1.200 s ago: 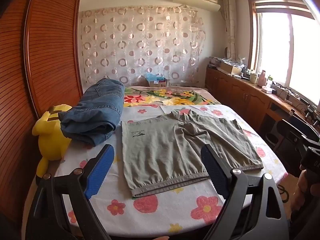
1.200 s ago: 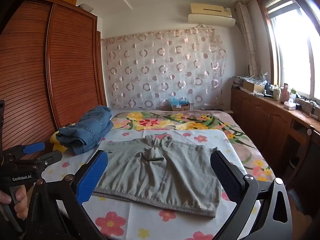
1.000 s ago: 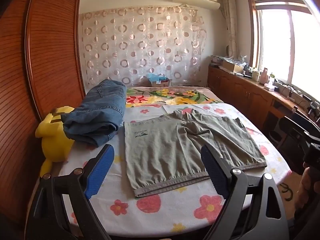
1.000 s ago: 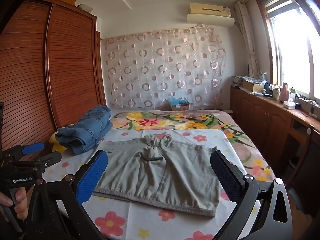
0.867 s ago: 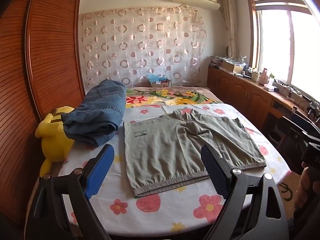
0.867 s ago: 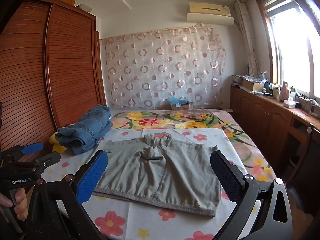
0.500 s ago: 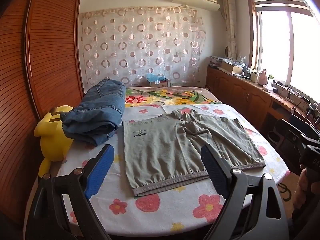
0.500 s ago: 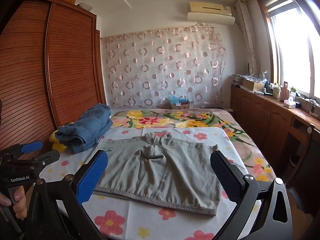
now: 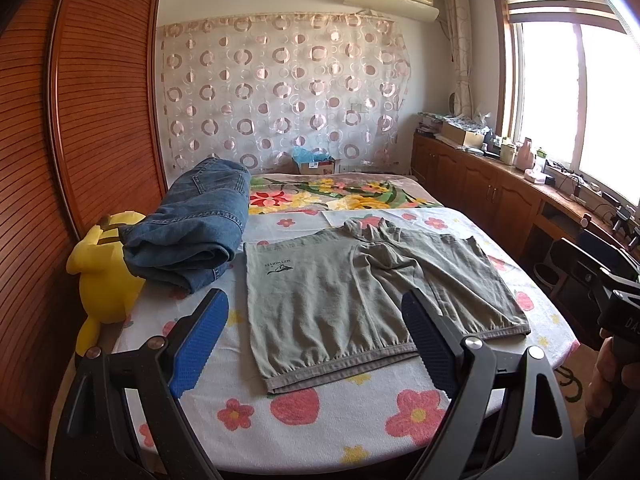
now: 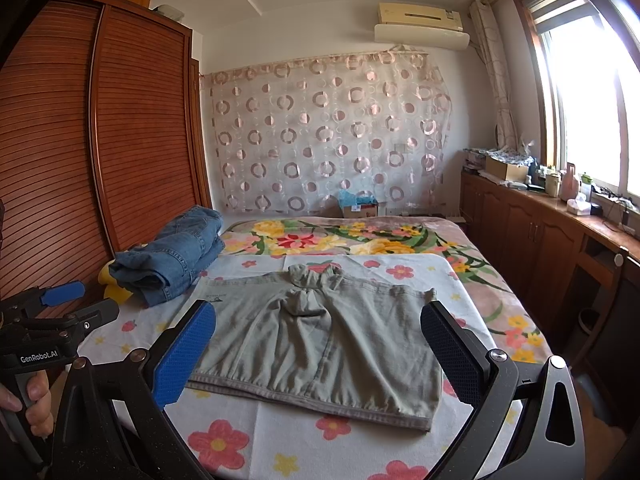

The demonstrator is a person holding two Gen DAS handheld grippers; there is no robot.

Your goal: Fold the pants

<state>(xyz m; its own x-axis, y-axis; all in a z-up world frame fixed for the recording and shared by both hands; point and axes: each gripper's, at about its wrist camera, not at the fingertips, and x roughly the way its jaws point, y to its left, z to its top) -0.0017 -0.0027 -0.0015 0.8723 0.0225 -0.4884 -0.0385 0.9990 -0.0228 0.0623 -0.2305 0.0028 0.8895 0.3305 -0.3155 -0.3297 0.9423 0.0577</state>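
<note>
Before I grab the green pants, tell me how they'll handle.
The green pants lie flat and wrinkled, so they are probably thin and floppy and will sag from one pinch. The gathered waistband looks thicker, likely a firmer hold. Both grippers, left and right, are open.

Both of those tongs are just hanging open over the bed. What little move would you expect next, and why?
Probably lowering the left tongs toward the near hem of the grey-green shorts to pinch it. The shorts lie spread flat and unfolded on the flowered sheet, and both the left and the right tongs are open, holding nothing, above the bed's near edge.
</note>
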